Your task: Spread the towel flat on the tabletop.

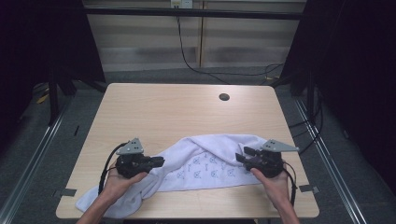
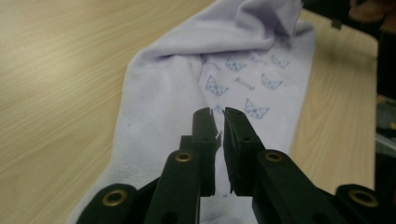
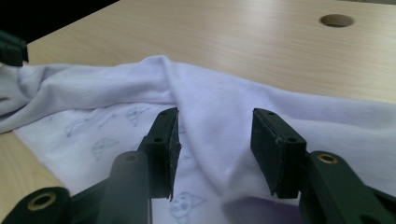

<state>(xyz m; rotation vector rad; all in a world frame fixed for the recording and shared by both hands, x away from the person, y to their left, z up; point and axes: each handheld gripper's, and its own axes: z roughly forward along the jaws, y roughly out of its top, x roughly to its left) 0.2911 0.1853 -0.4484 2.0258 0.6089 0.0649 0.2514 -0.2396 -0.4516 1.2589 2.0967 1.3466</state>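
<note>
A white towel (image 1: 205,151) with small blue prints lies crumpled along the front of the wooden table (image 1: 163,107). My left gripper (image 1: 161,161) points right at the towel's left part. In the left gripper view, my left gripper (image 2: 219,112) has its jaws nearly together, and a thin strip of the towel (image 2: 159,93) fills the slit between them. My right gripper (image 1: 240,156) points left at the towel's right end. In the right gripper view, my right gripper (image 3: 215,112) stands open over a raised fold of the towel (image 3: 224,107), its pads clear of the cloth.
A round cable hole (image 1: 224,97) sits near the table's far edge. The towel's left end hangs toward the front left corner (image 1: 88,203). Bare wood lies beyond the towel. Dark curtains and metal floor rails flank the table.
</note>
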